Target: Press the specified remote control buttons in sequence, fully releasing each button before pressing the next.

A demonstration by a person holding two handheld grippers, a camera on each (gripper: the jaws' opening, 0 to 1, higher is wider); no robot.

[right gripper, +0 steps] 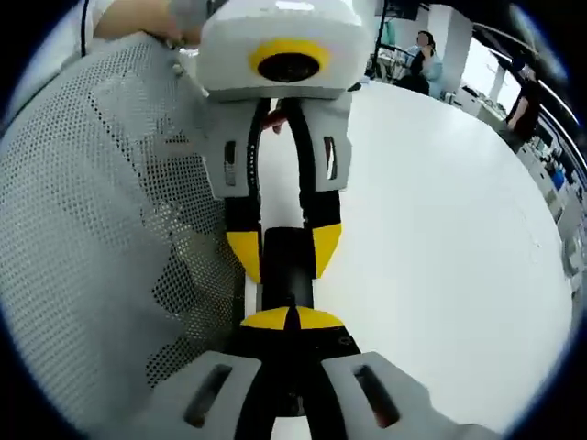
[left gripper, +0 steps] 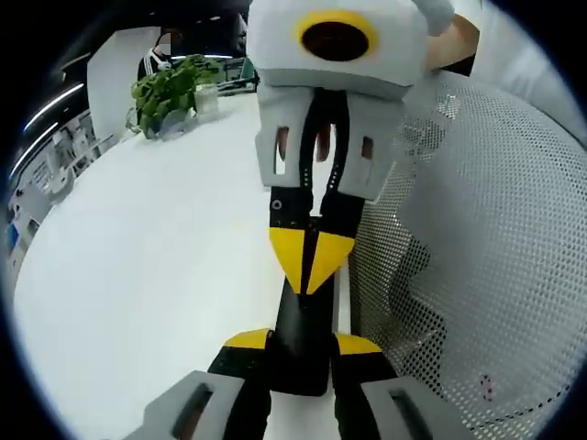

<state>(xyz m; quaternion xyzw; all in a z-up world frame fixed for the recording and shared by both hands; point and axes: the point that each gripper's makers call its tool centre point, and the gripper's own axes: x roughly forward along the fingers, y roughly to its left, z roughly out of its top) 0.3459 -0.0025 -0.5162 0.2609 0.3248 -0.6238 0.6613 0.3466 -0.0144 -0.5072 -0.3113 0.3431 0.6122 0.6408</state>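
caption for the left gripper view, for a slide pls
Left gripper clamps one end of a black remote over a white table while the right gripper presses closed-tipped from opposite.

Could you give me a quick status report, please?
Left gripper shut on slim black remote control. Right gripper shut, tips at the remote. White perforated mesh panel close alongside.

**Surfaces and finishes**

The remote control (left gripper: 303, 339) looks like smooth, matt black plastic. Beneath it the table (left gripper: 138, 275) is plain white, smooth and faintly glossy. Beside the remote lies a white perforated mesh sheet (left gripper: 468, 238). Both grippers, the left gripper (left gripper: 303, 344) and right gripper (right gripper: 292, 321), show matt yellow-and-black plastic fingertips.
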